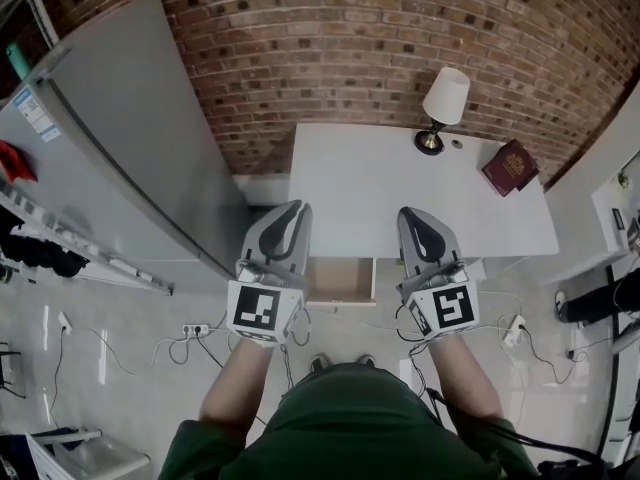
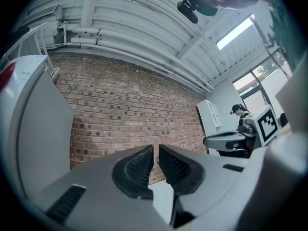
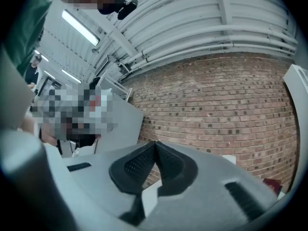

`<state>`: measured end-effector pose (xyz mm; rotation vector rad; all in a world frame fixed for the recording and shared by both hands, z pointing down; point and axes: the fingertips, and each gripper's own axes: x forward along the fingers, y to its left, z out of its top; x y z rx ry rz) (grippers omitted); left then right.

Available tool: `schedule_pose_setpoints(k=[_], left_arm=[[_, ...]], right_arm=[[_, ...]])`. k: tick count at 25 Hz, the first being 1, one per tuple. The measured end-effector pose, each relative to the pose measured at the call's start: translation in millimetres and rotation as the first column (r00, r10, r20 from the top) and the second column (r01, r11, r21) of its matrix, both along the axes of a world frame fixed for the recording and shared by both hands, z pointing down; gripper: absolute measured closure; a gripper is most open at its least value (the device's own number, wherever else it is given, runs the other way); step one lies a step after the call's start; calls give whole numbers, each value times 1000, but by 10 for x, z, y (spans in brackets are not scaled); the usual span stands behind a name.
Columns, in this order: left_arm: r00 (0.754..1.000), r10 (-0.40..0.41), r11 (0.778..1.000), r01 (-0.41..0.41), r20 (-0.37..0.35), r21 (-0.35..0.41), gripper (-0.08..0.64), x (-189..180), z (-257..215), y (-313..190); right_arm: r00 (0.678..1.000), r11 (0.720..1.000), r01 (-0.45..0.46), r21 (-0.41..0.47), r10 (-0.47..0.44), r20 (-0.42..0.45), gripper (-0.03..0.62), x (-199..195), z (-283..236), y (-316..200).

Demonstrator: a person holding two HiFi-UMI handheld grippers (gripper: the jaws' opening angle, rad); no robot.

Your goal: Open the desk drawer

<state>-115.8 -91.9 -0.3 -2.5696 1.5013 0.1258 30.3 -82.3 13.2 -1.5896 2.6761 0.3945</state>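
Note:
In the head view the white desk (image 1: pixel 350 193) stands against the brick wall. Its drawer (image 1: pixel 340 280) is pulled out under the front edge and shows a bare tan inside. Both grippers hang raised above the desk's front edge, one on each side of the drawer, touching nothing. My left gripper (image 1: pixel 298 208) (image 2: pixel 156 148) has a narrow gap between its pads and nothing in it. My right gripper (image 1: pixel 408 213) (image 3: pixel 155 144) has its pads together at the tips, holding nothing. Both gripper views look at the brick wall.
A table lamp (image 1: pixel 443 103) and a dark red book (image 1: pixel 510 166) sit at the desk's far right. A tall grey cabinet (image 1: pixel 130 138) stands left of the desk. Power strips and cables (image 1: pixel 190 333) lie on the floor. A white cupboard (image 2: pixel 211 114) is at the right.

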Motion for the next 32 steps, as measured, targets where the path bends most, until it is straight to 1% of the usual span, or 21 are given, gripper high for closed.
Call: schedule_pose_setpoints(k=[6,12,17,20,32], left_arm=[[1000,3,1000,-3,-27,-6,527,-108,152,-48],[999,-11,1000,10,-47,-18,527,-195,137,-33],[998,-15,1000,15,-61,-10,526,-281,158,-32],[998,-26,999,24,-64,-30,526,-314,115,-23],[998,-16,999,13,-66,-39,526,-352,182,-57]], right_arm=[[1000,1000,-18,0,18,17,592,5,-24,17],[1000,1000,-8,-15,8,5,592,-70,31,41],[1000,1000,3,-25,-3,-8,592,-140,60,42],[1000,999,4,-34,-5,-14,592,-167,78,40],[1000,999,15,-45,-16,-17,594,-235,120,27]])
